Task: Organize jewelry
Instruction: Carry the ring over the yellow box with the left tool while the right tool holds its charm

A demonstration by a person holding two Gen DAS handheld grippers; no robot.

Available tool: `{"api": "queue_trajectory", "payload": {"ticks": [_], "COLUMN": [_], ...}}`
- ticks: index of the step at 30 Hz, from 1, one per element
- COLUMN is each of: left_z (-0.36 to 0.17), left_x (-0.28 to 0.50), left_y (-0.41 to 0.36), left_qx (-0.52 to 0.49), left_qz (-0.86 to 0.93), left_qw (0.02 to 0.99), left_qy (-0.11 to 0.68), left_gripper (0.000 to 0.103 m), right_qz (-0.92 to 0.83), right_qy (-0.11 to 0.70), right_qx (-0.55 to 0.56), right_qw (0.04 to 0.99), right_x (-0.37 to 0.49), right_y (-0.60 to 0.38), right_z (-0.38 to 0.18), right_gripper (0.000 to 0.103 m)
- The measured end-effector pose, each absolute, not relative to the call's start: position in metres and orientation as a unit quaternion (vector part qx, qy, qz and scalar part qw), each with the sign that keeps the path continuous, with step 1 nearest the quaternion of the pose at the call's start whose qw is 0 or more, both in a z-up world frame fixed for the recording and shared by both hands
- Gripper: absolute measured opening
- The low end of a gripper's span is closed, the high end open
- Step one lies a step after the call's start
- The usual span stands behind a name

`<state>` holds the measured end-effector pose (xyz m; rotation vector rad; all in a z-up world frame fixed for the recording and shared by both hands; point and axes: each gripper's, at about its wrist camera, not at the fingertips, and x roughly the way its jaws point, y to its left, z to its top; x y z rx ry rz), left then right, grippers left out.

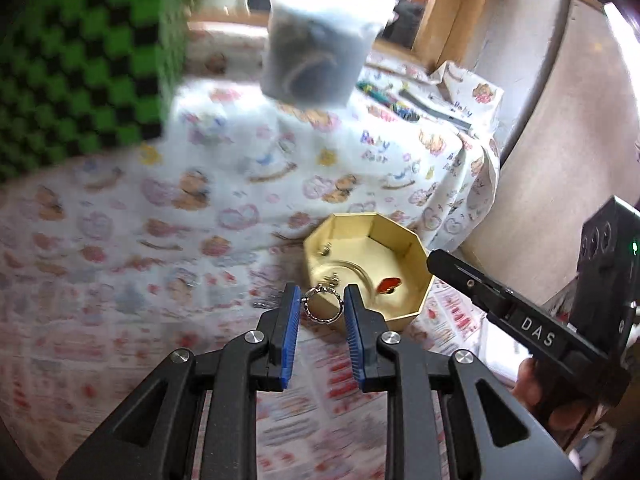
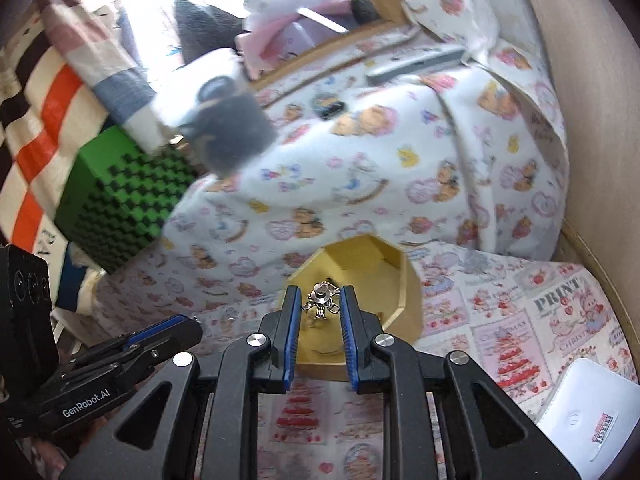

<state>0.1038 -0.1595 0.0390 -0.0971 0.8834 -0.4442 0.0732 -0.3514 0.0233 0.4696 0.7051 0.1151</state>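
Note:
A gold octagonal box (image 1: 404, 300) stands open on the patterned cloth and holds a red piece (image 1: 389, 283) and small metal bits. My left gripper (image 1: 321, 300) is shut on a silver ring with a beaded band (image 1: 322, 305), held just in front of the box's near-left rim. In the right wrist view my right gripper (image 2: 319, 302) is shut on a small silver jewel piece (image 2: 320, 298), held over the same box (image 2: 404, 280). The left gripper also shows at the lower left of the right wrist view (image 2: 160, 340).
A clear plastic tub with dark contents (image 1: 320, 40) stands on the raised, cloth-covered surface behind the box. A green and black checkered box (image 1: 72, 64) is at the left. A white card (image 2: 588, 412) lies at the lower right. A curved beige wall (image 1: 560, 140) is at the right.

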Motion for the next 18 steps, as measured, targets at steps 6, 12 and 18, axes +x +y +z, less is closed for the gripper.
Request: {"api": "queue_trajectory", "payload": {"ticks": [6, 12, 18], "left_z": [0.018, 0.009, 0.002], "left_x": [0.121, 0.126, 0.127], "left_y": [-0.178, -0.189, -0.186], "left_qx": [-0.063, -0.053, -0.044], "left_qz": [-0.232, -0.237, -0.219], "left_qw": [0.865, 0.863, 0.865], "left_qy": [0.441, 0.443, 0.45], "left_gripper": [0.022, 0.022, 0.023], "right_qz": [0.052, 0.042, 0.039], "right_qy": [0.352, 0.363, 0.362], "right_qx": [0.243, 0.241, 0.242], "right_qw": [0.902, 0.899, 0.899], "right_x": [0.081, 0.083, 0.082], "right_y": [-0.365, -0.365, -0.365], "right_z": [0.015, 0.009, 0.009], "right_gripper": [0.021, 0.021, 0.021]}}
